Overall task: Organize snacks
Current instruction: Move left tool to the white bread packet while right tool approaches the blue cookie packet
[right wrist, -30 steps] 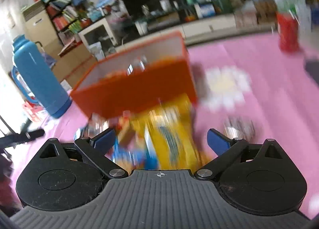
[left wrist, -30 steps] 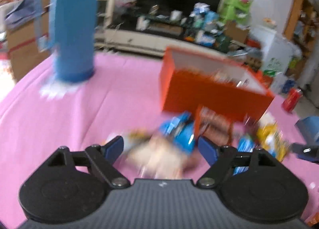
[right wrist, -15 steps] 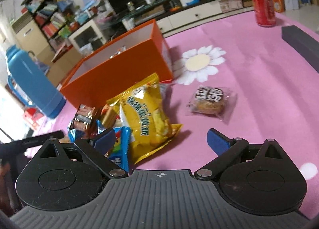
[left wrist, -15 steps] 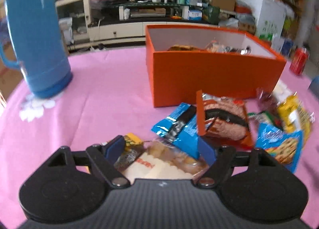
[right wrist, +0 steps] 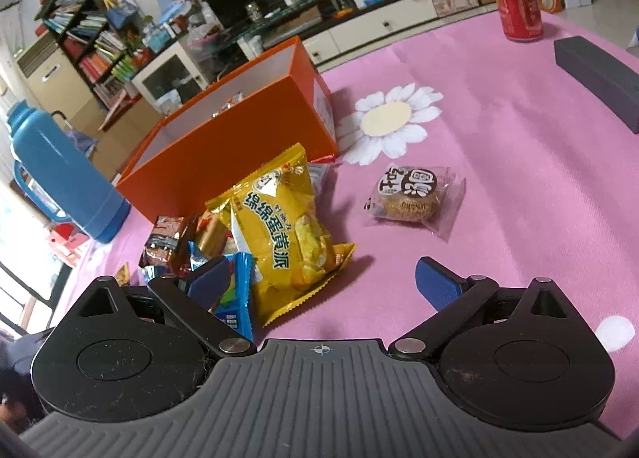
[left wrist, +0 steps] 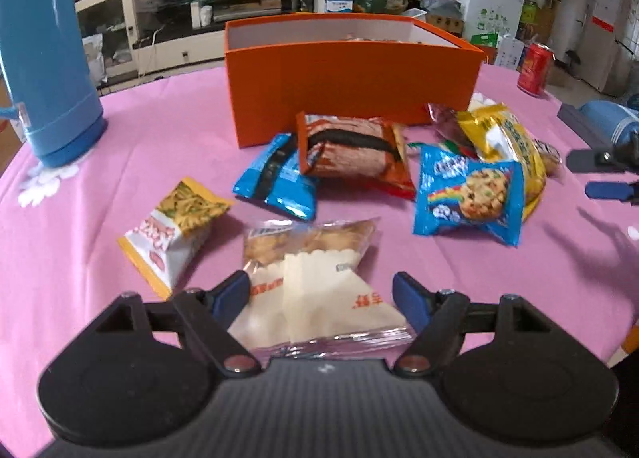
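Left wrist view: left tongs, jaws apart after closing slightly, straddle a clear cake packet at lower centre; the left pad appears to touch it, the right stands clear. Loose snacks lie mid-frame on the pink desk: a noodle packet, a cookie packet, a brown packet. The orange box stands behind them, a blue flask at upper left. Right wrist view: right tongs, open and empty, hover over the yellow packet; a round pastry lies right of centre, a red can at upper right.
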A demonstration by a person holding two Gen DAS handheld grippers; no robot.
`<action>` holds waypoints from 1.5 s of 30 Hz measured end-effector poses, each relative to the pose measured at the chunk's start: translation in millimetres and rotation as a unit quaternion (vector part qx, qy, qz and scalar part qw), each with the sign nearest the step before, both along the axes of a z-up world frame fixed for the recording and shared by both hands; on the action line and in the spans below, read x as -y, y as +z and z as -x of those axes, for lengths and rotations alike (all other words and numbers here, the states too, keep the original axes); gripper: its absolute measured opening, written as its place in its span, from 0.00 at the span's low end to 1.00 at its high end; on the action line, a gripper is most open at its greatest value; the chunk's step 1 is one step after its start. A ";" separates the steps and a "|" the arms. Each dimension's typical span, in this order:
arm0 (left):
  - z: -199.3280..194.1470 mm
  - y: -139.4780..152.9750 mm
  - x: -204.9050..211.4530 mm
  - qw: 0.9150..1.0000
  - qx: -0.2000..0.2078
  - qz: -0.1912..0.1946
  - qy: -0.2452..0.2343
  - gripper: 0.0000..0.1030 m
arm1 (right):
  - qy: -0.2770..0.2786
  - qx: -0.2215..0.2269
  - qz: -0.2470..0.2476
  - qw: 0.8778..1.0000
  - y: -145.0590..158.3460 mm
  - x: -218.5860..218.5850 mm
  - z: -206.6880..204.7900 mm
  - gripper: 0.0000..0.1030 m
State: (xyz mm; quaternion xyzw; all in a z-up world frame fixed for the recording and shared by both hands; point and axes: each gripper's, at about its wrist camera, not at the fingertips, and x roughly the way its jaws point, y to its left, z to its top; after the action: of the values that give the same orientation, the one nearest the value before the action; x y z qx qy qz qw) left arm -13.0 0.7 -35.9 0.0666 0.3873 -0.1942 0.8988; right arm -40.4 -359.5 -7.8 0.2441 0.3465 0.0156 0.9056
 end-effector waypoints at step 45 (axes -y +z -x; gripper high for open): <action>-27.3 19.9 -60.5 0.992 0.002 0.107 0.072 0.90 | 0.101 0.008 0.288 0.952 -1.2 -120.8 -14.1 0.82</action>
State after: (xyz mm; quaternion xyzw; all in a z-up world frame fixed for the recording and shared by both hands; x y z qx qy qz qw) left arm 14.3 61.2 -16.0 -0.0573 0.3667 -0.1696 0.9130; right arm -26.3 -238.7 -9.1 -0.0641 0.3521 0.0085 0.9337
